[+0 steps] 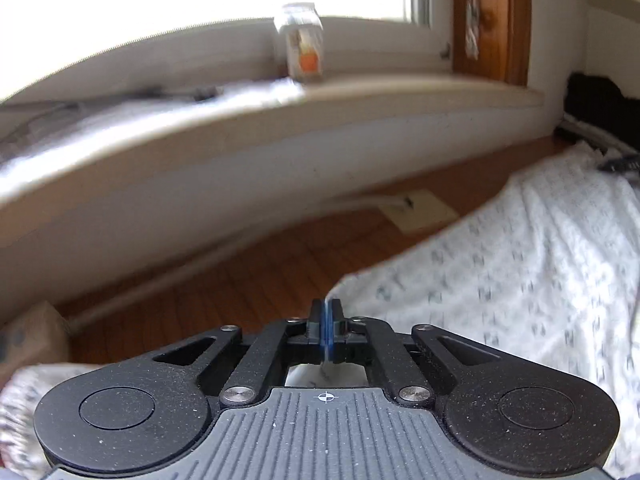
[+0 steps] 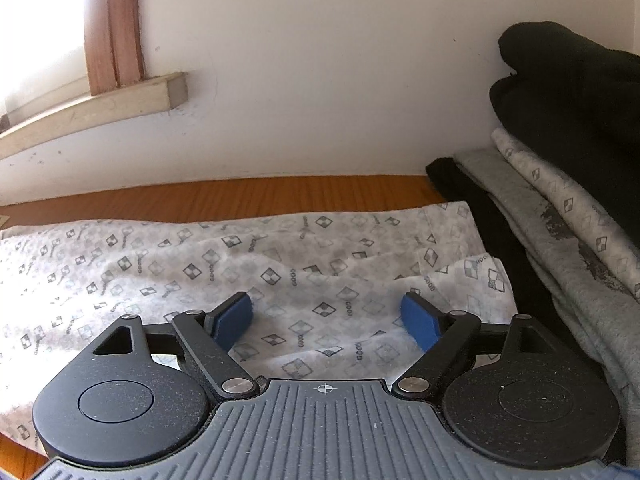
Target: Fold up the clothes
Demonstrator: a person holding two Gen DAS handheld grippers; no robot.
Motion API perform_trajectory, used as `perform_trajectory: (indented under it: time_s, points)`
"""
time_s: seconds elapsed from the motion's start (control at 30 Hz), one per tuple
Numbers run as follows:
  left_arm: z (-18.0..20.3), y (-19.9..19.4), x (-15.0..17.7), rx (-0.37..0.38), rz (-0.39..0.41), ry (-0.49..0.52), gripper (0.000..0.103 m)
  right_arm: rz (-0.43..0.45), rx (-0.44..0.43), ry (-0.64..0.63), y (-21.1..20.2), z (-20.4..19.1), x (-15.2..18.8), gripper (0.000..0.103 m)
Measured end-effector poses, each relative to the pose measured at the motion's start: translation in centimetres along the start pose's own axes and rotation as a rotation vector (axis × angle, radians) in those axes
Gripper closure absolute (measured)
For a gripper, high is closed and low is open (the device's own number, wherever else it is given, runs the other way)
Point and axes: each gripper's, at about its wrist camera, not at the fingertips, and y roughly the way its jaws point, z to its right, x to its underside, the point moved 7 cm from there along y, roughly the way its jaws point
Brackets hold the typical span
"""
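So the big thing here is a white patterned garment (image 2: 248, 256) spread across the wooden tabletop (image 2: 240, 194), thin fabric covered in little grey checkered diamonds, rumpled with soft folds near the middle. Off to the right there's a pile of clothes (image 2: 568, 216) against the wall: grey, another patterned piece, black on top. A glass jar (image 1: 301, 42) sits on the windowsill (image 1: 360, 96). The right gripper (image 2: 328, 316) hangs over the cloth with its blue pads spread wide, nothing pinched. The left gripper (image 1: 326, 320) is clamped tight on a thin edge of that fabric.
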Motion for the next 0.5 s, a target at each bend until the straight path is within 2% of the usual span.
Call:
perform_trajectory:
  time_s: [0.07,0.13,0.2,0.23,0.27,0.33,0.37,0.43,0.5]
  points:
    - [-0.5,-0.9,-0.5,-0.021,0.033,-0.007,0.100,-0.001,0.003,0.000,-0.1,0.0,0.0,0.021]
    - [-1.3,-1.8,-0.7,-0.059,0.042,-0.008,0.094,-0.001,0.005,0.002,-0.1,0.0,0.0,0.021]
    - [-3.1,-3.2,0.0,-0.115,0.041,-0.041,0.073,-0.002,0.006,0.003,-0.1,0.0,0.0,0.020]
    - [-4.0,-4.0,0.3,-0.142,0.041,-0.059,0.056,-0.002,0.005,0.002,0.0,0.0,-0.1,0.020]
    - [-5.1,-4.9,0.9,-0.185,0.046,-0.081,0.047,-0.002,0.004,0.003,0.0,0.0,-0.1,0.020]
    - [-7.1,-6.2,2.1,-0.259,0.041,-0.118,0.046,-0.002,0.005,0.003,0.0,0.0,-0.1,0.020]
    - [-7.9,-6.6,2.7,-0.290,0.028,-0.131,0.042,-0.002,0.005,0.003,0.0,-0.1,-0.1,0.020]
    - [-9.0,-6.8,3.9,-0.337,-0.003,-0.140,0.037,-0.002,0.004,0.005,0.0,-0.1,-0.1,0.020]
    - [-9.9,-6.7,4.9,-0.375,-0.030,-0.144,0.037,-0.003,0.005,0.006,0.0,-0.1,-0.1,0.020]
